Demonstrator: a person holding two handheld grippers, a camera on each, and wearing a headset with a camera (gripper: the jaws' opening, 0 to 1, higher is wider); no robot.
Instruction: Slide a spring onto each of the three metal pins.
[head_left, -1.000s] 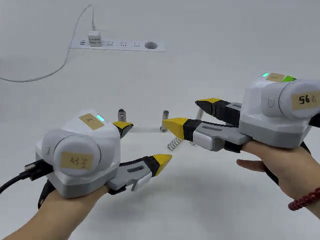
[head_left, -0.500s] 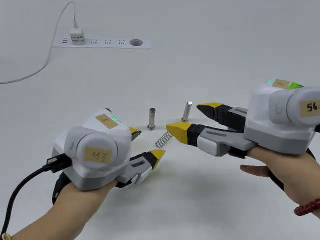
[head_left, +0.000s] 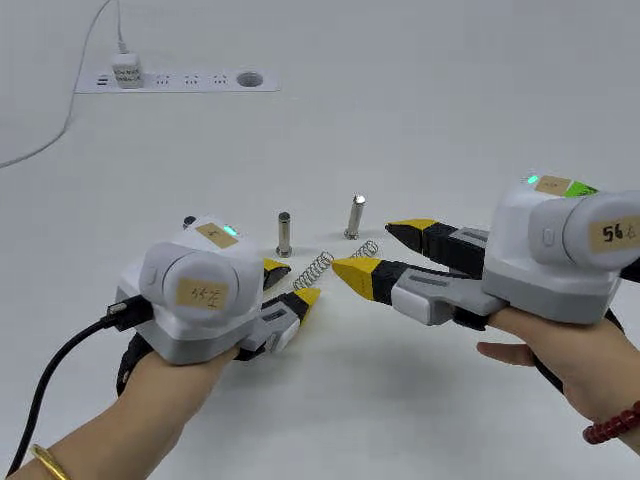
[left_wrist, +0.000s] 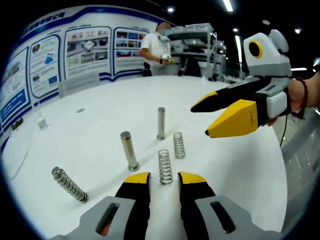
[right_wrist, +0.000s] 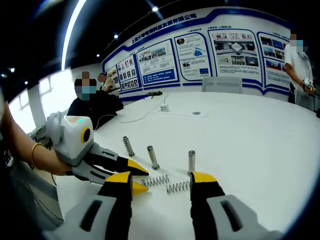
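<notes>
**Left tongs close in on a loose spring**

Over the last second the left tongs (head_left: 293, 282) have come forward and narrowed their jaws, from wide and well short of the near spring (head_left: 313, 271) to sitting on either side of its near end. The right tongs (head_left: 372, 247) have stayed spread wide.

The left tongs are slightly apart, and the gap looks a little wider than the coil. I cannot tell whether either tip touches it, so I judge it not yet gripped. The spring lies flat on the bench (head_left: 420, 120), its axis running toward 1 o'clock from the left tongs. Straddling its end that way probably suits a pinch across the coil, leaving the open bore free to go over a pin.

A second spring (head_left: 367, 249) lies at 2 o'clock of the first, between the parted jaws of the right tongs. They grip nothing, and they look placed to take that spring next or to steady a pin.

Two bare pins stand upright beyond the springs. The left pin (head_left: 284, 233) is near, at 11 o'clock of the near spring, and the right pin (head_left: 354, 215) is at 1 o'clock. The third pin (right_wrist: 128, 146) already wears a spring, at 10 o'clock of the left pin in the right gripper view, so I judge one of three done. The left pin seems the natural target.
</notes>
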